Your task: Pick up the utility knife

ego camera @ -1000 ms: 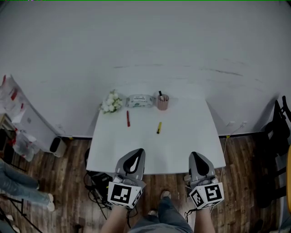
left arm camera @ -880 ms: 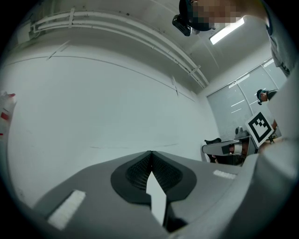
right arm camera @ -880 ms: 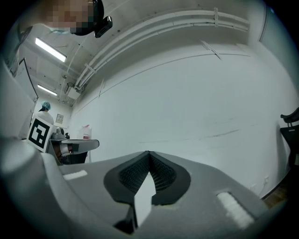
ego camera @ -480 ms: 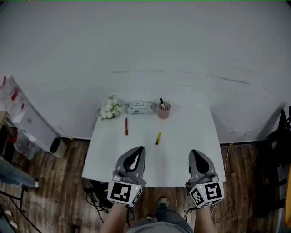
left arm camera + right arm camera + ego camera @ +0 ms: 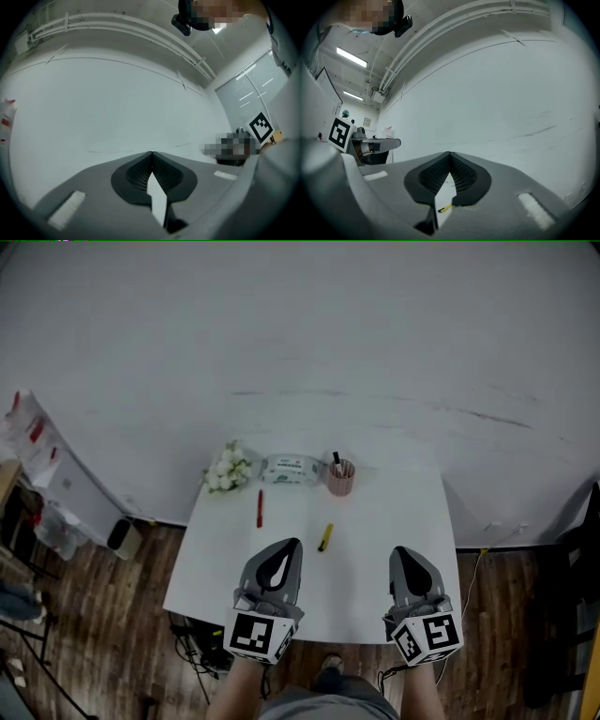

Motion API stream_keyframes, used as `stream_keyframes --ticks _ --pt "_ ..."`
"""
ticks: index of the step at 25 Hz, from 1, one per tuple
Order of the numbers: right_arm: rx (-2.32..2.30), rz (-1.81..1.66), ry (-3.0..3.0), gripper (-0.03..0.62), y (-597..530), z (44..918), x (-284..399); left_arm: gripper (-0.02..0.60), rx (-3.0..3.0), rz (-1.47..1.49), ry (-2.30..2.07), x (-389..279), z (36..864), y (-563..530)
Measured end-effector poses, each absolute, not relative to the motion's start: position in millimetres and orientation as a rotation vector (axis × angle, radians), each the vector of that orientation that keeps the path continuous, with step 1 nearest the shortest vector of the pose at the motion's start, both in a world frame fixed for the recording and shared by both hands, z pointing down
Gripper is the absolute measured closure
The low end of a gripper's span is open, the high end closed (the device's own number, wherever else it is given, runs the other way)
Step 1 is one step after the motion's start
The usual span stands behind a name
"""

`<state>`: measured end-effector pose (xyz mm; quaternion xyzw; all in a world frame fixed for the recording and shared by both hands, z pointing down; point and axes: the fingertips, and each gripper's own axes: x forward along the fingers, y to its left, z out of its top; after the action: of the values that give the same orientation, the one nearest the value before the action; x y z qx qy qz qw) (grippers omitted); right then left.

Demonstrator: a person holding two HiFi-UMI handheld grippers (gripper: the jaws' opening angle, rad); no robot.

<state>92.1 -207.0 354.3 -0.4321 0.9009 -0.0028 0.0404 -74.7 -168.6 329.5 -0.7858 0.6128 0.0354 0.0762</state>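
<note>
In the head view a slim yellow utility knife [image 5: 324, 537] with a dark tip lies on the white table [image 5: 394, 521], a little left of centre. My left gripper [image 5: 284, 551] is shut and empty over the table's near part, just below and left of the knife. My right gripper [image 5: 402, 556] is also shut and empty, to the knife's right. In the right gripper view the knife [image 5: 445, 207] shows through the gap below the closed right gripper [image 5: 449, 153]. The left gripper view shows only the closed left gripper [image 5: 151, 153] against the wall.
At the table's far edge stand white flowers [image 5: 225, 472], a pack of wipes [image 5: 290, 468] and a pink pen cup [image 5: 339, 477]. A red pen-like stick [image 5: 260, 508] lies left of the knife. Wooden floor surrounds the table; cables [image 5: 192, 638] lie under its near left corner.
Both grippers have moved forward from the table's near edge to over its surface. The table and its objects sit lower and closer in the head view.
</note>
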Motion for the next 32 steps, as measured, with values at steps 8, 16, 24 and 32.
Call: stream_keyframes --ticks 8,16,24,32 --pt "-1.31 -0.057 2.788 0.591 -224 369 97 0.561 -2.43 0.054 1.819 -60 351 -190" --pt "-1.336 -0.099 2.807 0.591 -236 378 89 0.521 -2.587 -0.094 1.803 -51 392 -228" --pt "-1.456 -0.126 2.775 0.591 -252 382 90 0.468 -2.77 -0.337 1.79 -52 454 -280" --pt "-1.573 -0.153 2.746 0.591 -262 386 89 0.419 -2.962 -0.582 1.789 -51 528 -311"
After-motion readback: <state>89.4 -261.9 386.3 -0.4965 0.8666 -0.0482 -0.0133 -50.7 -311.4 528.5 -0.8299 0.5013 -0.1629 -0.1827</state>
